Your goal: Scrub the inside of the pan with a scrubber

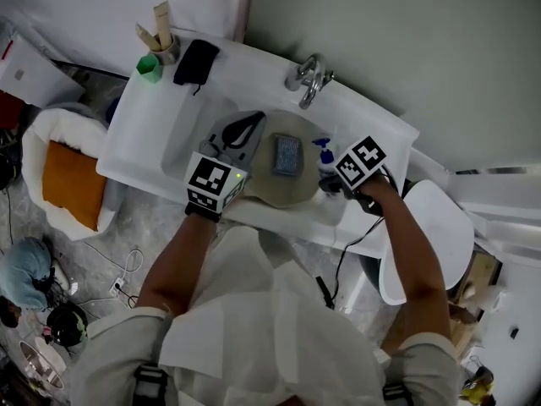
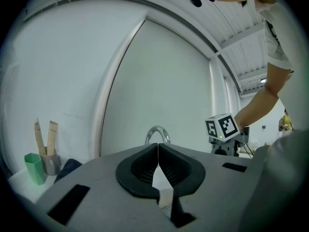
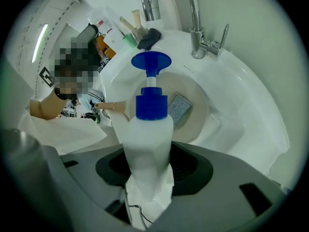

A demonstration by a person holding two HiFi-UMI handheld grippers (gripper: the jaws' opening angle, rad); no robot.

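1. The left gripper (image 2: 158, 150) is pointing level at the pan's left edge, over the white sink (image 1: 144, 138); its jaws are pressing together with nothing between them;
2. The pan (image 1: 292, 191) is lying in the sink below the tap (image 1: 309, 76); the grey-blue scrubber (image 1: 286, 156) is resting flat inside it, neither gripper touching it;
3. The right gripper (image 3: 150, 170) is tilting steeply down just right of the pan, clamping a white pump bottle (image 3: 147, 134) with a blue head.

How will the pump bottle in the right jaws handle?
Smooth, tapering pump bottle could slip from the jaws of the right gripper. Its plastic-looking wall probably flexes under squeeze. Tall and narrow, it likely tips if nudged.
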